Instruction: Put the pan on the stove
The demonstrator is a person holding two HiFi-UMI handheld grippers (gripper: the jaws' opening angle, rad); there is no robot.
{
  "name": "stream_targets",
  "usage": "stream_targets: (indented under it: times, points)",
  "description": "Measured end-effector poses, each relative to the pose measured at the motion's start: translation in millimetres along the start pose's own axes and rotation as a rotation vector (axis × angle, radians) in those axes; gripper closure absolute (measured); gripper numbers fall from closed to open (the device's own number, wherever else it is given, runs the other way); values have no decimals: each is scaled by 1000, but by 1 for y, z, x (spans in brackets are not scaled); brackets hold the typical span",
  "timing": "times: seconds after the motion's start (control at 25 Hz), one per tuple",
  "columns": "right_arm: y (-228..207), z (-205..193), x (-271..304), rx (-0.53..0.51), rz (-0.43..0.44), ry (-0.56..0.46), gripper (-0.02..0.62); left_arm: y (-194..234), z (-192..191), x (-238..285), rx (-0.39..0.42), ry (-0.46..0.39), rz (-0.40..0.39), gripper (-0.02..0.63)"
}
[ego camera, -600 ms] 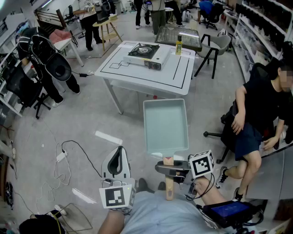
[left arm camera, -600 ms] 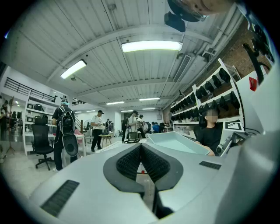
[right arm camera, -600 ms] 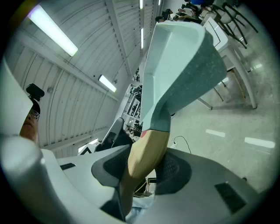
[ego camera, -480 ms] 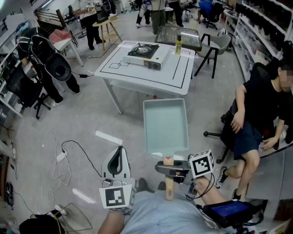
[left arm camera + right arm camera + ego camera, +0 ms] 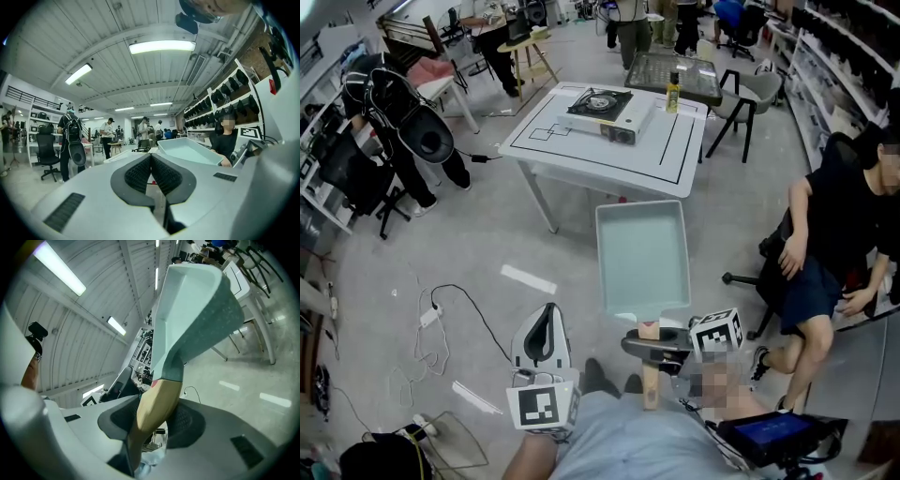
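Note:
A rectangular pale teal pan [image 5: 642, 258] with a wooden handle [image 5: 650, 380] hangs level over the floor, in front of me. My right gripper [image 5: 654, 342] is shut on that handle; in the right gripper view the handle [image 5: 154, 413] sits clamped between the dark pads and the pan [image 5: 192, 305] rises beyond them. My left gripper [image 5: 544, 314] is held low at the left, shut and empty, its pads [image 5: 140, 171] pressed together. The portable gas stove [image 5: 605, 111] stands on the far side of the white table [image 5: 581, 155], well ahead of the pan.
A yellow bottle [image 5: 673, 94] stands right of the stove. A person in black [image 5: 834, 225] sits on a chair at the right. Cables [image 5: 441, 309] and tape strips lie on the floor at the left. A grey chair [image 5: 748, 94] and more people are behind the table.
The head view has drifted slightly, so the table and stove sit a little further right in frame. Both grippers and the pan keep their places.

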State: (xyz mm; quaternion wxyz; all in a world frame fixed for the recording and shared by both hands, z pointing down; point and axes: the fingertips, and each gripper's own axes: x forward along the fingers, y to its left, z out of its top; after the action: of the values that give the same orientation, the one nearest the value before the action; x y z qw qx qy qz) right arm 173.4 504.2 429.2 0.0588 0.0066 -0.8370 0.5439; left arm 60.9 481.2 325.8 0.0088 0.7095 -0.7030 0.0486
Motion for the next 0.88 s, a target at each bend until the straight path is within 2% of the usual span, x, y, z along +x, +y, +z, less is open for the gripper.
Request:
stream_targets:
  times: [0.2, 0.36, 0.76, 0.88]
  points:
    - [-6, 19, 8, 16, 19, -14, 417, 12, -6, 15, -5, 31, 23, 588]
    - [-17, 45, 19, 34, 26, -44, 417, 25, -14, 38, -12, 36, 8, 588]
    - [-70, 133, 73, 81, 0, -90, 417, 90, -24, 152, -23, 66, -28, 588]
    - [-80, 165, 90, 69, -7, -100, 417, 105, -14, 187, -23, 44, -52, 588]
